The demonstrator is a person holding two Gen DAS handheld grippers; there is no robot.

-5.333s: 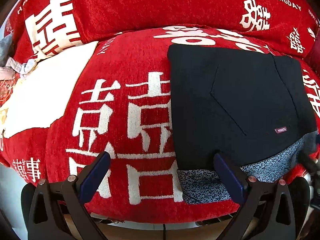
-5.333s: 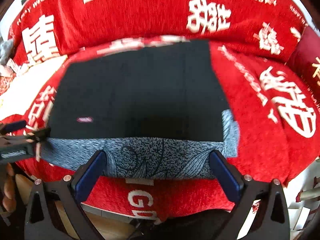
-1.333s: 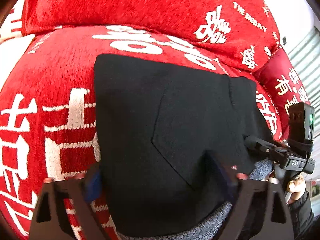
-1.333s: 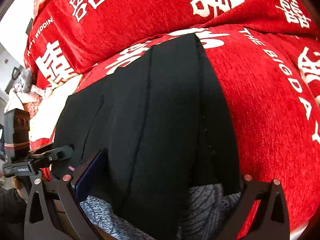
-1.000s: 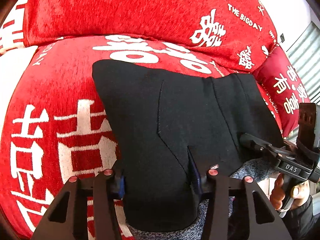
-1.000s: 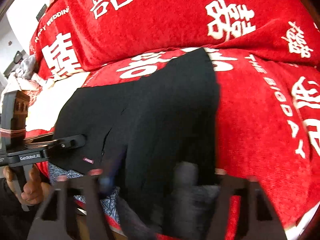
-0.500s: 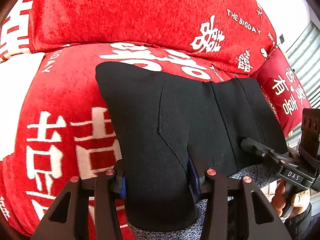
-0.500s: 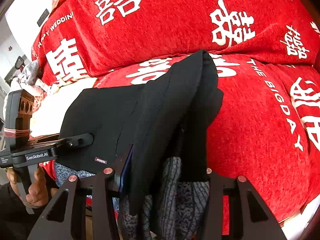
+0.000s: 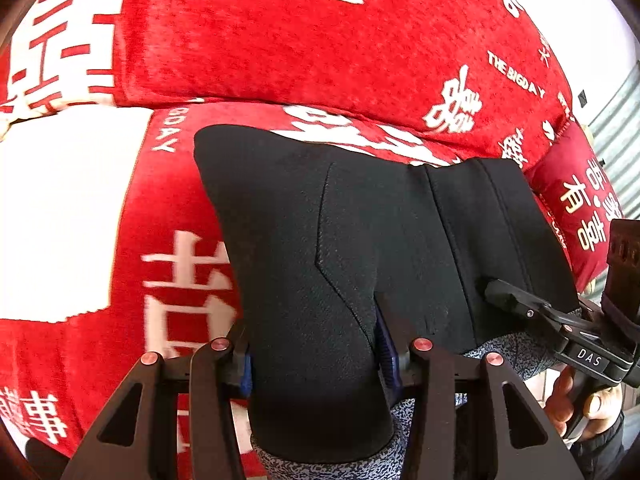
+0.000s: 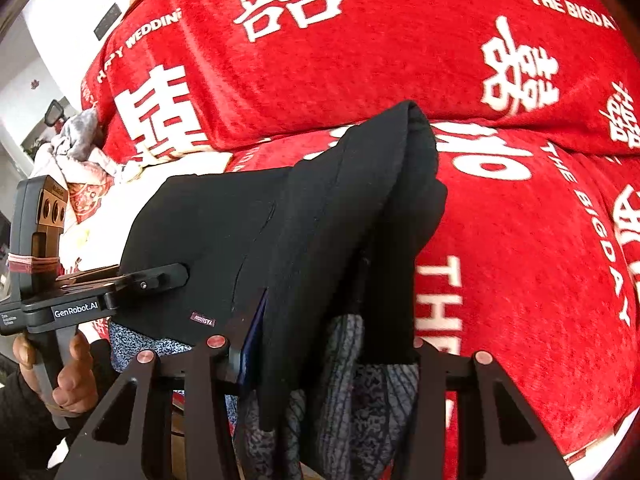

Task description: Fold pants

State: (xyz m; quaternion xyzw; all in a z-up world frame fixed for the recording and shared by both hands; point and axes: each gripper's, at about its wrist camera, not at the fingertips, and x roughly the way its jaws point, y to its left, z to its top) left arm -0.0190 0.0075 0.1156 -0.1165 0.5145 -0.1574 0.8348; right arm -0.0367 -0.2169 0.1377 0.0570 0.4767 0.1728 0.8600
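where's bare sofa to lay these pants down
Bare red seat cover lies right of the black pants, up to the backrest. Left is crowded: a white cloth borders the pants and a clothes pile sits beyond.

Lighting: bright, even daylight across both my wrist views; reds of the sofa cover (image 9: pixel 280 40) are saturated and clean. Source: seemingly from the upper corners, where the wall blows out to white. Glare: the white patch (image 9: pixel 56 216) at my left view's left side is overexposed, all texture lost. Shadows: soft; the black pants (image 9: pixel 320 240) swallow detail, seams barely readable (fold creases show better in my right view). Blur: slight motion smear on the white characters near my left view's lower left. Distortion: strong fisheye bowing, dark vignette at every corner.
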